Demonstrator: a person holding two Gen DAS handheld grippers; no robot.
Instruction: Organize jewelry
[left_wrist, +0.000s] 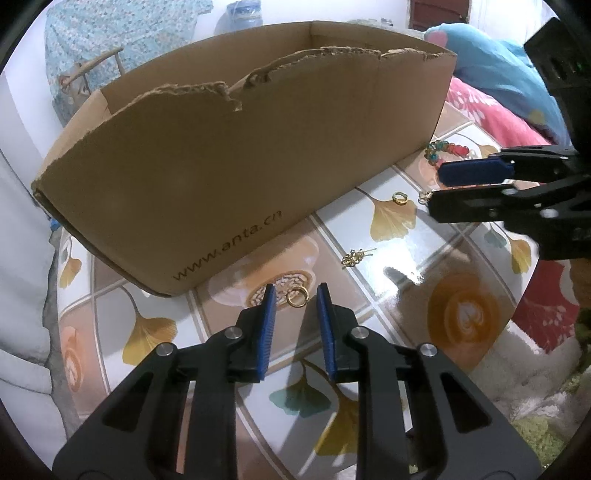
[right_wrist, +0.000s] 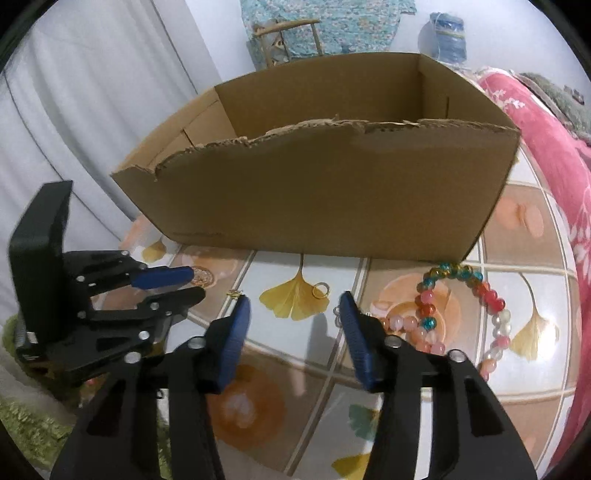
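A torn brown cardboard box (left_wrist: 229, 177) stands open on the patterned table; it also shows in the right wrist view (right_wrist: 332, 199). My left gripper (left_wrist: 296, 293) is open low over the table, its blue pads on either side of a gold ring (left_wrist: 297, 296). A gold earring cluster (left_wrist: 354, 256) and a second gold ring (left_wrist: 400, 198) lie farther right. My right gripper (right_wrist: 295, 306) is open just above the table, with that ring (right_wrist: 320, 289) ahead of it. A colourful bead bracelet (right_wrist: 461, 310) lies to its right. A small silver clasp (right_wrist: 337, 309) sits by its right finger.
The table (left_wrist: 424, 295) has a glossy cloth with ginkgo leaves and coffee cups. Pink and blue bedding (left_wrist: 491, 96) lies beyond the right edge. White cloth (right_wrist: 74, 110) hangs at the left. A green fuzzy rug (left_wrist: 539, 432) shows below the near edge.
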